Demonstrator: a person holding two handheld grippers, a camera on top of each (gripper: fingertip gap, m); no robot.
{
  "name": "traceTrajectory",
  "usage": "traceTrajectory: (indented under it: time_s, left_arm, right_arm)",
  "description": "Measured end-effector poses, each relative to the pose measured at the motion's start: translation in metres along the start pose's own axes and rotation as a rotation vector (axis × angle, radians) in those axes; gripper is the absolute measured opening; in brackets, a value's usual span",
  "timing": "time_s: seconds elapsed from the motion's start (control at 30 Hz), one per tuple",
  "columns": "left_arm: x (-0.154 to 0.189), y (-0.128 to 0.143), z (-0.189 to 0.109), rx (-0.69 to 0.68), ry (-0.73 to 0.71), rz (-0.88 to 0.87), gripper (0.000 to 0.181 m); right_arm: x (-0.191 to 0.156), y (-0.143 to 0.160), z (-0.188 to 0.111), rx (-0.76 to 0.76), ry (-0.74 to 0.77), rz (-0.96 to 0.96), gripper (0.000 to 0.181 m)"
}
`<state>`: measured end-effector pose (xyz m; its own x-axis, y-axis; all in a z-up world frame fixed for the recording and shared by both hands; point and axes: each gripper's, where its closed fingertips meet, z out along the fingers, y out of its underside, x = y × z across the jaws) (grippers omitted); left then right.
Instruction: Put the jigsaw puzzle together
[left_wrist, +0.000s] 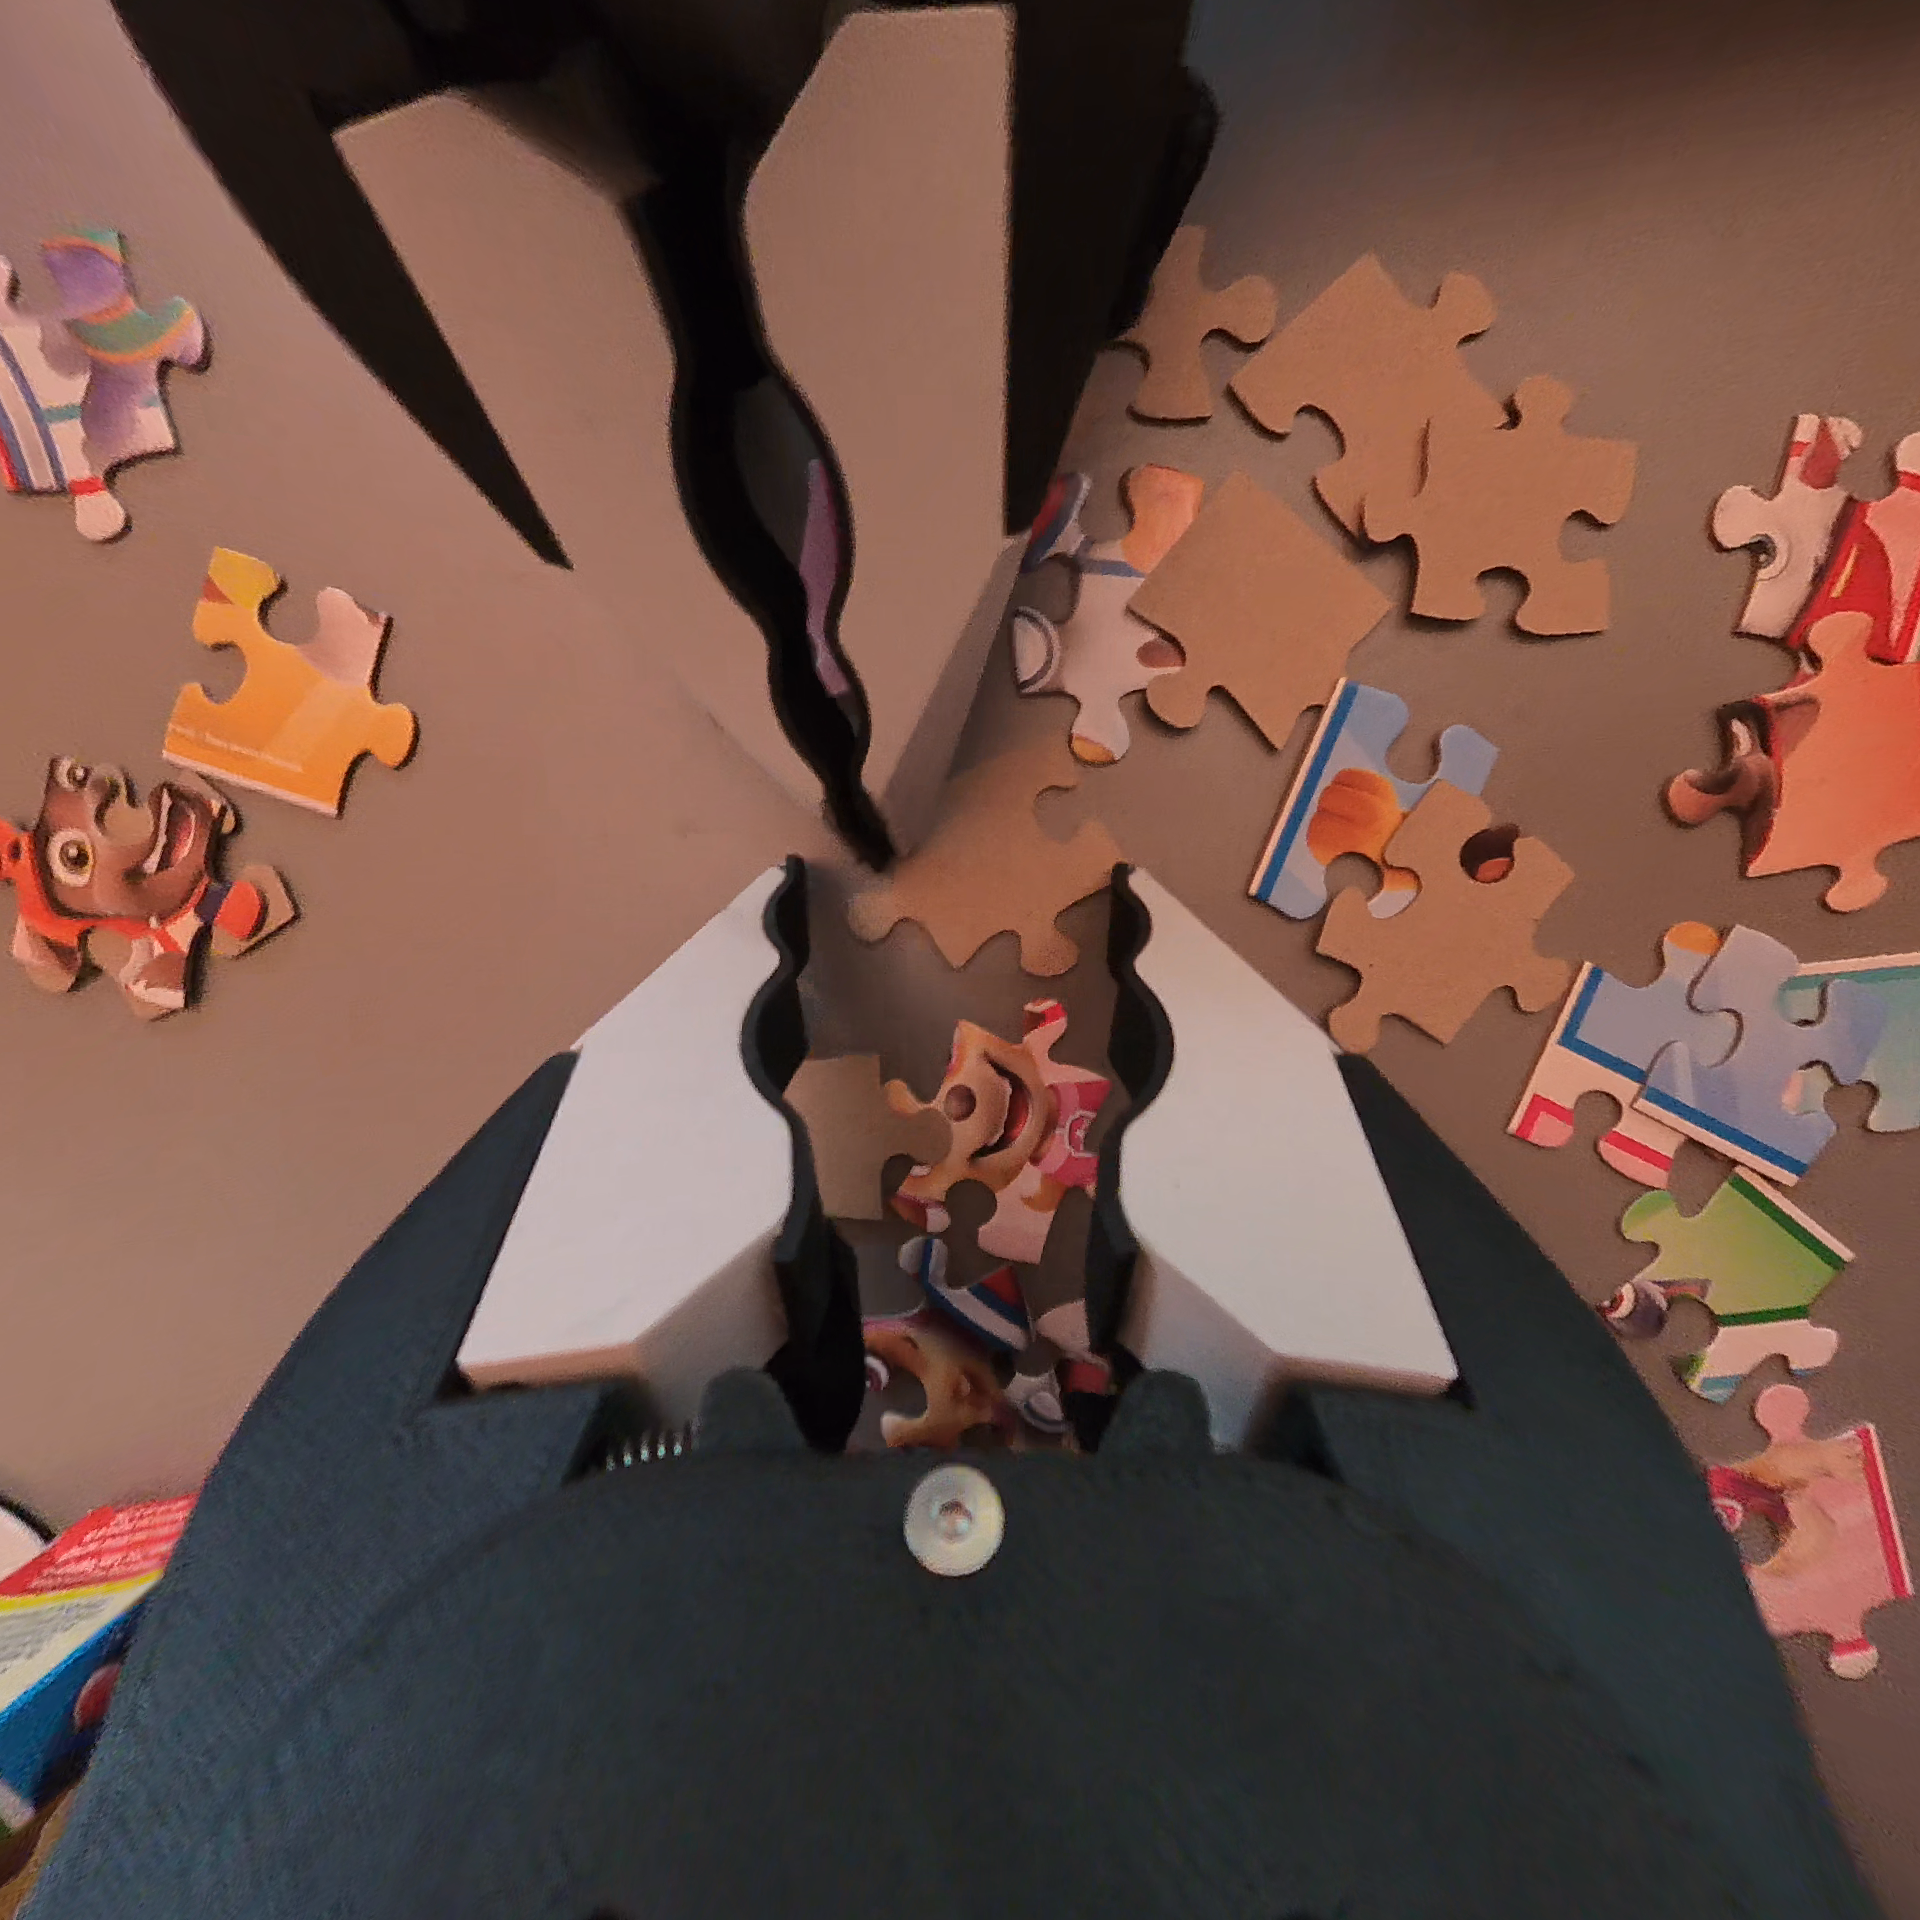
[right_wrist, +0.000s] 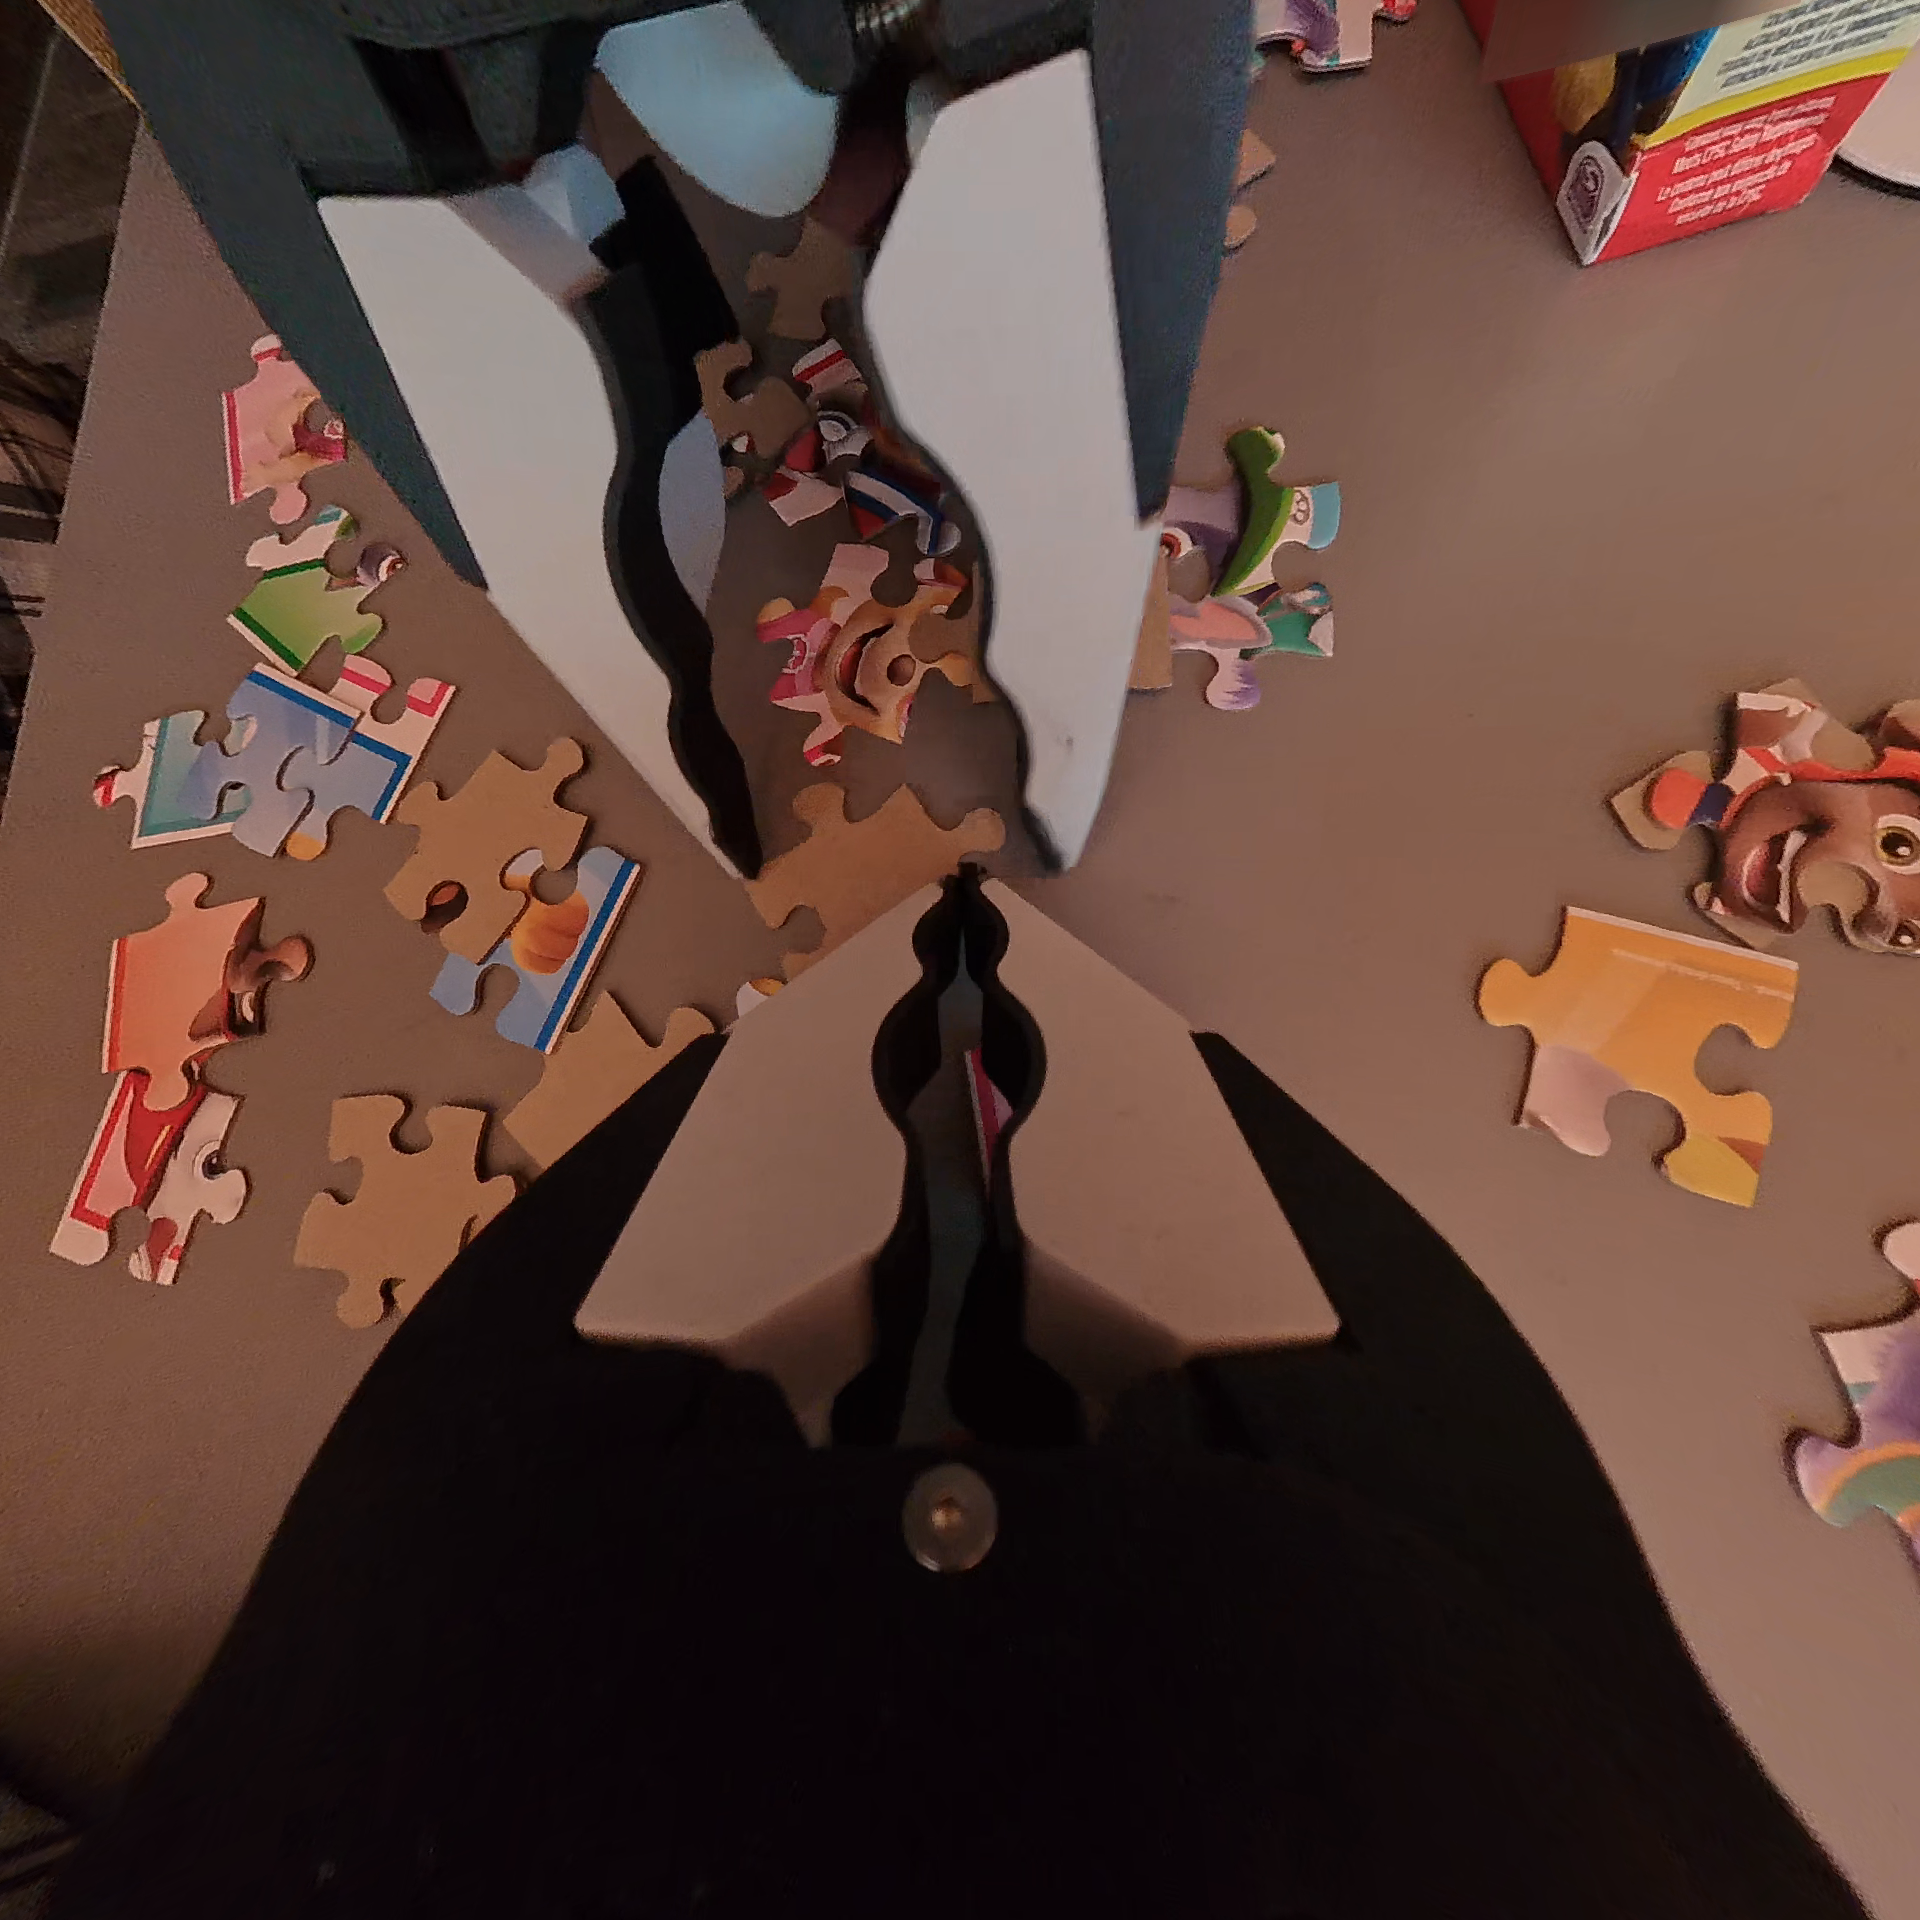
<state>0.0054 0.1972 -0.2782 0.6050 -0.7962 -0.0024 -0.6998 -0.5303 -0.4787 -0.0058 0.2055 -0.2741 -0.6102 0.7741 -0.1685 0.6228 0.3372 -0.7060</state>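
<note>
Between the spread fingers of the left gripper (left_wrist: 951, 883), nearest its camera, lie a few picture-side-up pieces, among them a pink-and-tan puppy-face piece (left_wrist: 1003, 1127). Its jaws stand wide with nothing in them. Just past its fingertips a brown, face-down piece (left_wrist: 987, 883) rests on the grey table (left_wrist: 582, 831). Touching or nearly touching that piece from the far side comes the right gripper (right_wrist: 966, 883), its tips meeting the left one's almost nose to nose. Its jaws are pinched narrow on a thin piece held on edge (right_wrist: 982, 1107); only a purple and pink sliver shows, so what is printed on it is hard to tell. To the left sit an orange piece (left_wrist: 286, 681) and a brown dog-face piece (left_wrist: 130, 883). To the right more pieces scatter, several face-down brown ones (left_wrist: 1434, 457) farther off and blue-bordered ones (left_wrist: 1704, 1049) nearer. A red and blue puzzle box (right_wrist: 1704, 114) stands near the left gripper's base.
</note>
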Motion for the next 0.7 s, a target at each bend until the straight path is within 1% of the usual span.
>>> traceTrajectory:
  time_s: [0.13,0.23,0.37,0.43,0.53,0.57,0.63,0.7]
  left_arm:
    - [0.004,-0.002,0.001,0.007,-0.025,0.003,0.039]
    - [0.004,-0.002,0.0,0.027,-0.043,-0.009,0.031]
    - [0.004,-0.002,0.0,0.035,-0.063,-0.012,0.03]
    - [0.005,-0.002,0.0,0.033,-0.071,-0.009,0.029]
    - [0.003,-0.002,0.0,0.033,-0.095,0.004,0.028]
    - [0.001,-0.003,-0.001,0.029,-0.114,0.023,0.0]
    - [0.001,-0.004,0.0,0.031,-0.122,0.035,0.0]
    - [0.002,-0.005,0.001,0.037,-0.119,0.041,0.0]
  right_arm:
    - [-0.004,0.001,-0.001,0.002,-0.026,0.004,0.0]
    - [-0.005,0.001,-0.002,-0.004,-0.027,0.003,0.0]
    - [-0.002,0.0,-0.013,0.023,-0.013,0.017,0.002]
    - [-0.002,0.002,-0.019,0.023,-0.005,0.024,0.009]
    - [-0.002,0.007,-0.019,-0.009,0.003,0.023,0.017]
    - [-0.003,0.009,-0.017,-0.021,-0.001,0.023,0.018]
    - [-0.003,0.014,-0.013,-0.049,0.001,0.022,0.018]
    - [-0.003,0.012,-0.013,-0.043,0.003,0.02,0.02]
